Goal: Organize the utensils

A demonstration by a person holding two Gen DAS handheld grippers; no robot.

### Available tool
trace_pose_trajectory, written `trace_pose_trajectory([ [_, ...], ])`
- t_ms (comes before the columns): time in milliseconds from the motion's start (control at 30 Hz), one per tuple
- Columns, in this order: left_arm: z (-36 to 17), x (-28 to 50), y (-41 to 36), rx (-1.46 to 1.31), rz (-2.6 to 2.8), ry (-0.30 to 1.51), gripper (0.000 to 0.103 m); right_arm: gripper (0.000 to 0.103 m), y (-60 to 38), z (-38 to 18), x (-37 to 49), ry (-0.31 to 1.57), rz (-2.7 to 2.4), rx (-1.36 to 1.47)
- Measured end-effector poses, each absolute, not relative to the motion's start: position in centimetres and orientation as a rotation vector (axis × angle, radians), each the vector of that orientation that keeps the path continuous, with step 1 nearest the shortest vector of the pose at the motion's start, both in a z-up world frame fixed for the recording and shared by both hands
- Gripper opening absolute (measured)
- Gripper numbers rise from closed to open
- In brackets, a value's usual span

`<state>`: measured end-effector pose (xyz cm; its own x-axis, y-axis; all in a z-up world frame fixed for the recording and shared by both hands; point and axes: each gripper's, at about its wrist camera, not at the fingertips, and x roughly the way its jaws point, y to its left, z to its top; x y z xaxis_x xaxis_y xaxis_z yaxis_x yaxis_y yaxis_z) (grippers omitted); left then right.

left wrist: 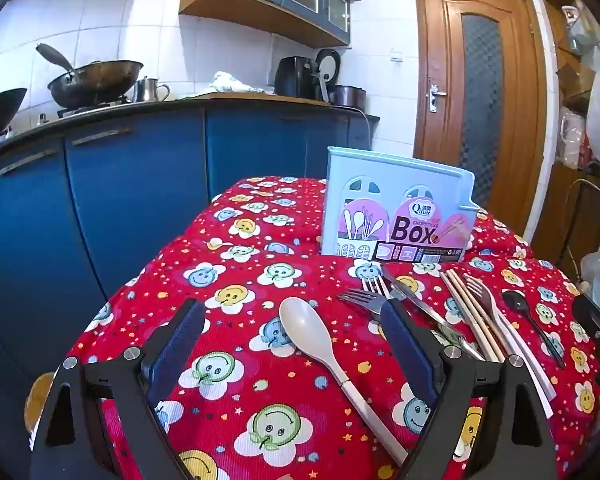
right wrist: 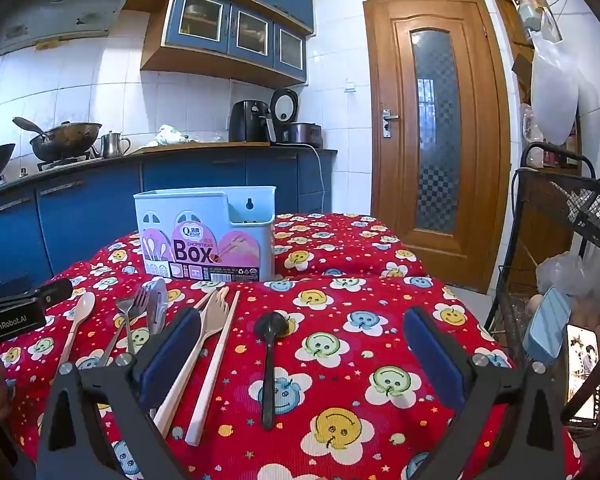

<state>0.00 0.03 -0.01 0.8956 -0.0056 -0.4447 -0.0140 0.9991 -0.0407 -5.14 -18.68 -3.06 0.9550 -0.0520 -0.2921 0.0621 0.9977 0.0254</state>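
Observation:
A pale blue chopsticks box [left wrist: 396,208] stands upright at the back of the red patterned table [left wrist: 236,264]; it also shows in the right wrist view [right wrist: 208,232]. A row of utensils lies in front of it. A cream spoon [left wrist: 316,340] lies between the open fingers of my left gripper [left wrist: 294,312]. Metal forks [left wrist: 366,294], a knife [left wrist: 416,300], chopsticks [left wrist: 470,316], a tan fork [left wrist: 488,308] and a black spoon [left wrist: 528,316] lie to its right. My right gripper [right wrist: 302,320] is open around the black spoon [right wrist: 270,356]. Both hover low, holding nothing.
Blue kitchen cabinets [left wrist: 100,192] with woks on a stove stand behind the table. A wooden door [right wrist: 436,136] is at the back right. A black wire rack [right wrist: 560,240] stands right of the table. The left gripper's body [right wrist: 12,312] shows at the left edge.

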Motion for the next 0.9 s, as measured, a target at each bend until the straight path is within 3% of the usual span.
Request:
trace_pose_trajectory([
  [900, -0.01, 0.00, 0.02, -0.039, 0.005, 0.459, 0.090, 0.103, -18.71, -3.12, -5.08, 0.302, -0.057, 0.037],
])
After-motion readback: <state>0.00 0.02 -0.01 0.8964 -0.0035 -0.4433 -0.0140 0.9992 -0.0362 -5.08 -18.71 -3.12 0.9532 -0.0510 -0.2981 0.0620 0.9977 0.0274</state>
